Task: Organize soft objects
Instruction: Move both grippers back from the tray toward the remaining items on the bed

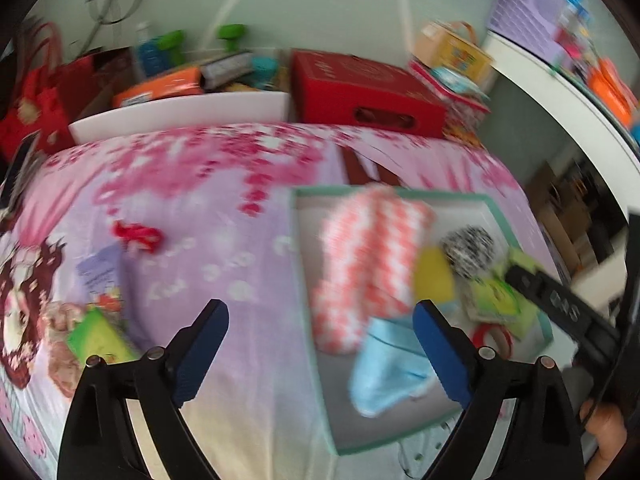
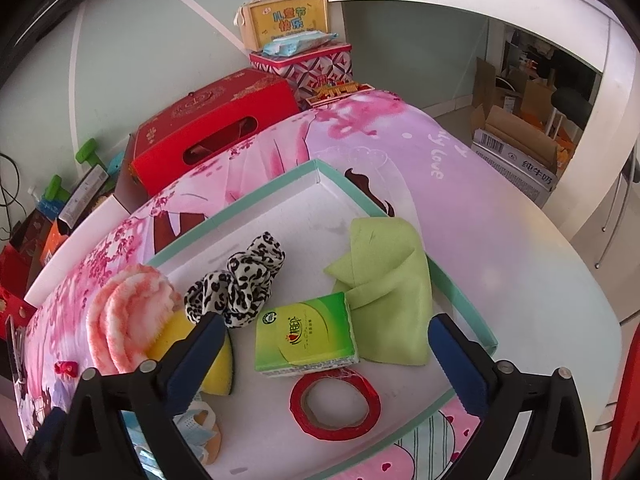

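Pink-and-lilac cartoon bedsheet [image 2: 472, 216] covers the work surface; behind it, against a pale green wall, sit a red gift box [image 2: 212, 124], a yellow carry case [image 2: 286, 20] w/ Chinese lettering & a patterned red-white box [image 2: 316, 66]. An open cardboard carton [image 2: 516, 148] stands on the floor under a white desk, right side.

Shallow white tray w/ mint-green rim [image 2: 316, 166] lies on the sheet & holds most of the soft stuff: pink-white fuzzy cloth [image 2: 128, 316] at the left edge, touching a yellow sponge [image 2: 218, 372]; leopard-print scrunchie [image 2: 236, 284] mid-tray; green tissue pack [image 2: 306, 336] just beside a folded green cloth [image 2: 380, 288], which drapes over the right rim. Red tape roll [image 2: 335, 404] sits touching the tissue pack's near edge. Blue face mask [image 1: 384, 372] lies in the tray's near-left part.

Outside the tray, a small red scrunchie [image 1: 138, 236] lies alone on the sheet, well apart from the tray. Another green pack [image 1: 98, 338] is near the left edge of the left-wrist view, which is motion-blurred.

Left gripper [image 1: 320, 344]: jaws spread wide, nothing between them, hanging over the tray's left rim. Right gripper [image 2: 326, 360]: also wide apart, empty, above tissue pack & tape.
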A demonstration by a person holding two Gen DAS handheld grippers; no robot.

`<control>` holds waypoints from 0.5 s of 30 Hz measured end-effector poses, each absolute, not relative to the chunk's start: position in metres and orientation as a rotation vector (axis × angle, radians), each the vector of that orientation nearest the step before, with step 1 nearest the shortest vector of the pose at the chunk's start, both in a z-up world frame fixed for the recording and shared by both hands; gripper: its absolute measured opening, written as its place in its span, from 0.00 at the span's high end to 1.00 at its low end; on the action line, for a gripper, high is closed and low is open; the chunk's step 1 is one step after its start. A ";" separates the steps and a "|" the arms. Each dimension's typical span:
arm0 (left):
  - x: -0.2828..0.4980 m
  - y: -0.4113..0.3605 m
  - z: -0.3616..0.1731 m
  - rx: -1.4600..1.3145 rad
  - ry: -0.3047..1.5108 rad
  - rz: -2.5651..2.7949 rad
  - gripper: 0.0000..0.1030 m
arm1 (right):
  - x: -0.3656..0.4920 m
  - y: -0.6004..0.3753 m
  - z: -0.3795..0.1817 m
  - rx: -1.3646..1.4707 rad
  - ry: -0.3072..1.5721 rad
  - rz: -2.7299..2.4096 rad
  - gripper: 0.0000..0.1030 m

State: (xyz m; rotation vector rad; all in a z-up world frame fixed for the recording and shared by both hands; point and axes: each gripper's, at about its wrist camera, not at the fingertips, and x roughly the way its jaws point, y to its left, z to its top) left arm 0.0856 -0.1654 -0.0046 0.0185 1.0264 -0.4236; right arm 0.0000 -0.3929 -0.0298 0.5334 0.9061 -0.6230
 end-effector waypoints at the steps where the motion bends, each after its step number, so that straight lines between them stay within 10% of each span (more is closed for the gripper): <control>1: 0.089 -0.158 -0.004 0.003 1.023 -0.395 0.06 | 0.001 -0.392 -0.031 0.531 0.912 -0.623 0.00; 15: 0.126 -0.064 -0.007 -0.122 1.058 -0.133 0.05 | 0.017 -0.363 -0.023 0.460 0.929 -0.576 0.00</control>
